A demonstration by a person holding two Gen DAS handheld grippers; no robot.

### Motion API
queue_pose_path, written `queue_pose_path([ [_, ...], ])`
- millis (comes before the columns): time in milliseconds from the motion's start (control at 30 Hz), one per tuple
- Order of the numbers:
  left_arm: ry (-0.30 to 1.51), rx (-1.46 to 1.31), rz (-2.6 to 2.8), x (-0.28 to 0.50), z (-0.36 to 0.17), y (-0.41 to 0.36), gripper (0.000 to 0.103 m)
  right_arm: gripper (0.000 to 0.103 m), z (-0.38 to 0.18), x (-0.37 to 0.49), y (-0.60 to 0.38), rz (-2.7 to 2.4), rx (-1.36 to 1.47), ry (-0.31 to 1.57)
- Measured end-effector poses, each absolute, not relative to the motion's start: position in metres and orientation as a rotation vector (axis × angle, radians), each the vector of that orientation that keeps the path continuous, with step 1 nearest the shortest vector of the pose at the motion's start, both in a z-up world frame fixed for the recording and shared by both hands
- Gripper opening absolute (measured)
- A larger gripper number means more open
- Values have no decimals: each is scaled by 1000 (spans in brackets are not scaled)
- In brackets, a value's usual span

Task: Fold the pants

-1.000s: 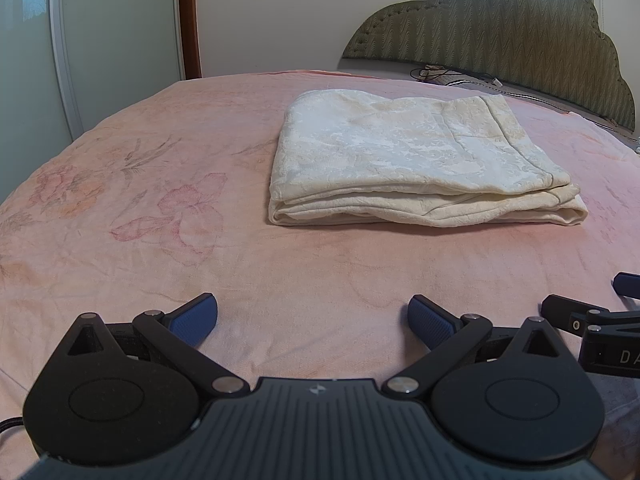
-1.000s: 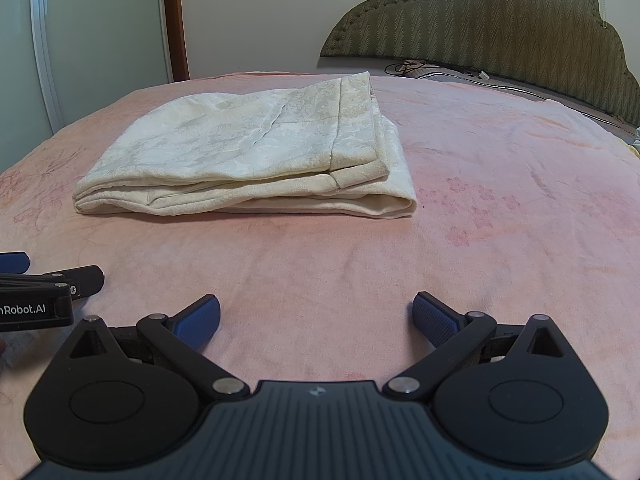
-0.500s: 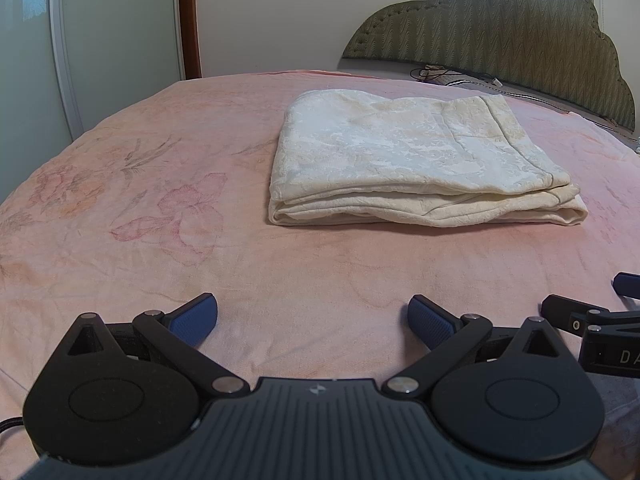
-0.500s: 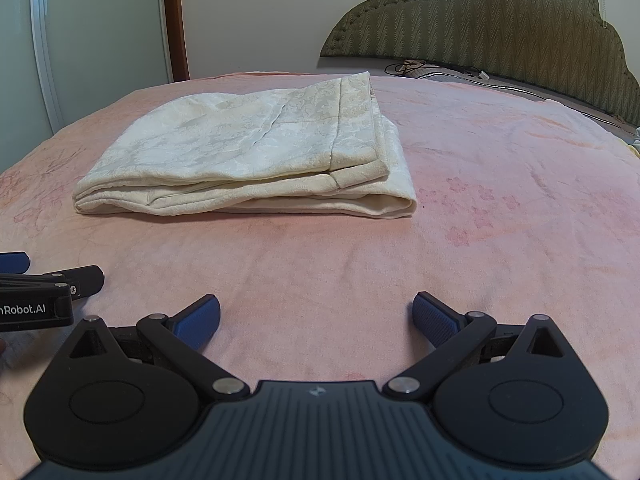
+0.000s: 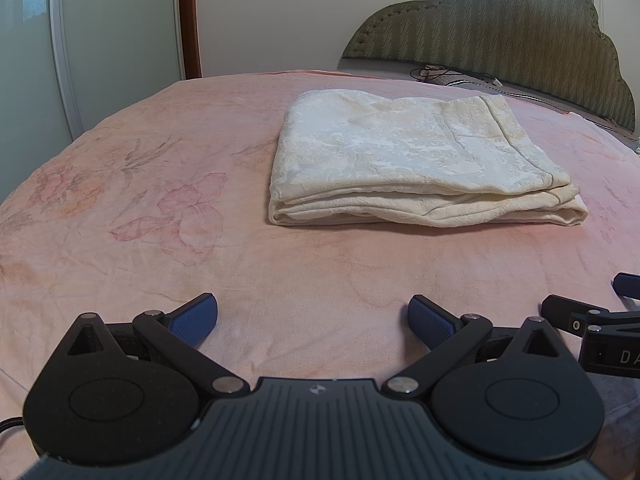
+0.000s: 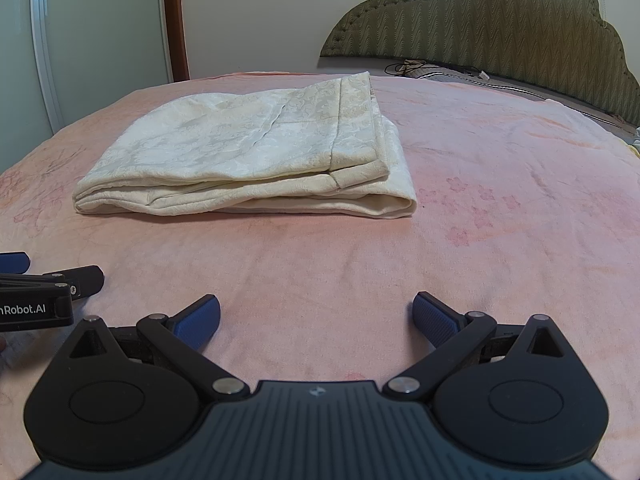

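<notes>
Nothing has moved: folded pants (image 5: 416, 168) lie well ahead of both spread, empty hand-held grippers (image 5: 313, 320) (image 6: 316, 318).

— What lies underneath?
— A pink bedspread (image 5: 168, 184) printed with faded flowers.
— And beyond it?
— An olive quilted headboard (image 6: 500, 20) with a scalloped top, dark cables (image 6: 412, 67) at its foot, a white wardrobe door (image 5: 116, 40) beside a brown door frame (image 5: 189, 20).
</notes>
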State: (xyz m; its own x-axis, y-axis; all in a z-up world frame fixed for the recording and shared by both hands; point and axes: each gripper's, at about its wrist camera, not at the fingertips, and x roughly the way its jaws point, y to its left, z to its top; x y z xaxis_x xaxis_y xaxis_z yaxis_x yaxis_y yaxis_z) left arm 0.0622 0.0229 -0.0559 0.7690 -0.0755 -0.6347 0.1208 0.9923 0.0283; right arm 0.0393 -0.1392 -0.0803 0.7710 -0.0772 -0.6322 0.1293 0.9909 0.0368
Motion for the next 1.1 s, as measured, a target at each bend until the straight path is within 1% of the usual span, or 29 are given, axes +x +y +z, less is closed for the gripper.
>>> queue_pose_path([
  [1100,684,60,-108,61,-56,24,103,103,-80,39,-139,-112,80,682],
])
